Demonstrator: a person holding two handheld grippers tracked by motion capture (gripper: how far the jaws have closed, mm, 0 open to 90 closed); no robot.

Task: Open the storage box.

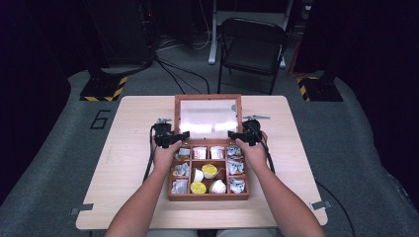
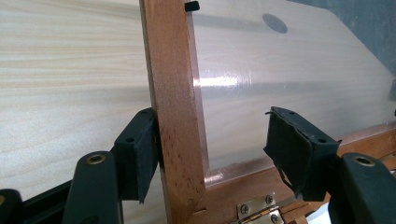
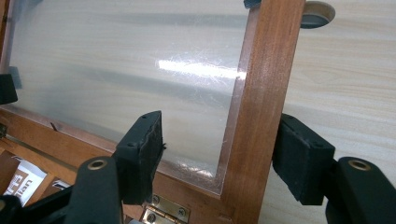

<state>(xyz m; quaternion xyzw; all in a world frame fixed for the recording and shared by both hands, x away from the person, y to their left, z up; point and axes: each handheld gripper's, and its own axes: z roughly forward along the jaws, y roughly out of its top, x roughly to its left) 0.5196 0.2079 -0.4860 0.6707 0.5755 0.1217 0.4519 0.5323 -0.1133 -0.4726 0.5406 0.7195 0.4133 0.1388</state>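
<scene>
Looking down from the high view, I see my forearms come in from the near edge of the bench [image 1: 123, 148], one on each side of a wooden box [image 1: 208, 196] that sits near the middle of the bench, towards my side. Its compartments hold small yellow-lidded cups [image 1: 209, 170], white cups and silvery packets. Just past the tray, the box's lid [image 1: 208, 116] stands open on brass hinges [image 2: 256, 208], a wooden frame around a clear pane through which the bench shows.

My left gripper [image 1: 170, 138] is at the lid's left frame rail, low down, just above the hinge line. In the left gripper view its fingers [image 2: 135, 156] are spread wide and straddle that rail: the outer pad touches the rail's outer face, while the other pad stands well apart from the wood, in front of the pane. I am not clamping the rail.

My right gripper [image 1: 245, 136] mirrors this on the lid's right rail. In the right gripper view its fingers [image 3: 140, 154] are also wide, one pad in front of the pane and one outside the frame, with a gap on both sides of the wood.

Farther off, a round grey hole [image 3: 317, 14] marks the bench near the lid's top corner, and beyond the bench a dark folding chair [image 1: 252, 47] stands on the grey floor.
</scene>
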